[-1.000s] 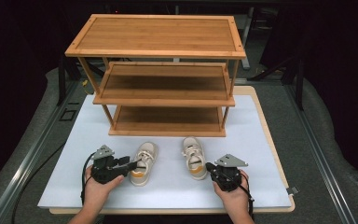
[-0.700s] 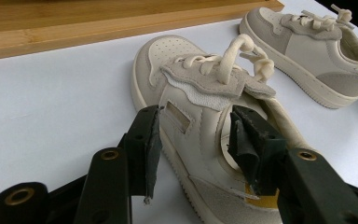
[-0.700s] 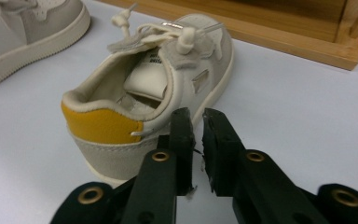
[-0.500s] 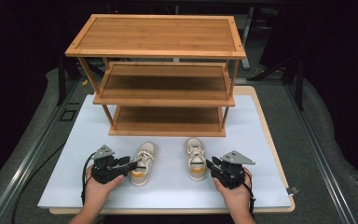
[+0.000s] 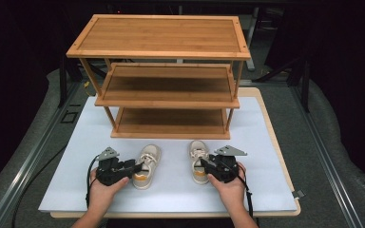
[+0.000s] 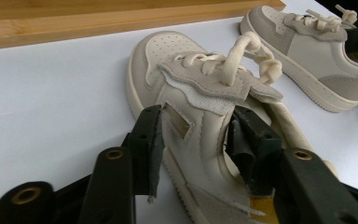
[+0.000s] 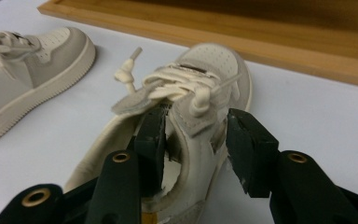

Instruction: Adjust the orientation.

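Two small cream sneakers lie side by side on a white mat, toes toward a wooden rack. My left gripper straddles the left shoe's side wall, one jaw outside and one inside the opening. These jaws have just been closing, and the pads stand wide apart. My right gripper has just been opening. One of its jaws is inside the right shoe's collar and the other is outside, with a gap to the wall.
A three-tier wooden shoe rack stands at the back of the white mat, its bottom shelf just beyond the shoes' toes. Each gripper view shows the other shoe off to one side. Grey floor and metal rails flank the board.
My right gripper has edged left and forward onto the right shoe's heel. The left hand and both shoes have stayed where they were.
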`<move>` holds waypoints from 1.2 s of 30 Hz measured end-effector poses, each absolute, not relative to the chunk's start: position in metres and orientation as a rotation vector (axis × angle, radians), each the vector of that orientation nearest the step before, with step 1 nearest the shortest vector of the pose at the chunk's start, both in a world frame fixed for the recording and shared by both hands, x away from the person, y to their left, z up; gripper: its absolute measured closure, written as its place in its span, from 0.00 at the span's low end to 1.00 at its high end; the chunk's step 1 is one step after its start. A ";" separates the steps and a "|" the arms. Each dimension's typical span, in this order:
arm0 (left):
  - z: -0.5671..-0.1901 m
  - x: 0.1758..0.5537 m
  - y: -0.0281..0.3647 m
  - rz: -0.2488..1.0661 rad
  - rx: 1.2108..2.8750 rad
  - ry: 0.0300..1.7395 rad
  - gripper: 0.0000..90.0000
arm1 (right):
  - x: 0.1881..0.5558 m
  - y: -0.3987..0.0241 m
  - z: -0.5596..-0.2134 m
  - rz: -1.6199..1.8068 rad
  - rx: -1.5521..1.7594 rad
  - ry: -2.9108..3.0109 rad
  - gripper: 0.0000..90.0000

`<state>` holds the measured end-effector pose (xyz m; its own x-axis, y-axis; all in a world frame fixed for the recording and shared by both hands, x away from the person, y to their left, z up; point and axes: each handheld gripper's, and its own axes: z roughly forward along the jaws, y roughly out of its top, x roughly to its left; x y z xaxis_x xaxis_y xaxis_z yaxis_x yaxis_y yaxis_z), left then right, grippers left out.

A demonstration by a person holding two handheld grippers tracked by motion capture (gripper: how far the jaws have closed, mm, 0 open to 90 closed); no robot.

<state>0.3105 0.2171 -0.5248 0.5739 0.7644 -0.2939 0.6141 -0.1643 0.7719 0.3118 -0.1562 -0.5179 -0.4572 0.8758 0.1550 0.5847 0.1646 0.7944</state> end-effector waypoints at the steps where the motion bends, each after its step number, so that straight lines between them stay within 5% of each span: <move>1: -0.525 0.311 0.216 0.209 1.870 1.126 0.64 | 0.313 -0.156 -0.519 1.193 1.400 2.105 0.64; 9: -0.525 0.310 0.206 0.193 1.849 1.166 0.67 | 0.310 -0.156 -0.519 1.190 1.426 2.100 0.72; 36: -0.525 0.308 0.170 0.171 1.848 1.155 0.66 | 0.291 -0.104 -0.521 1.259 1.426 2.114 0.73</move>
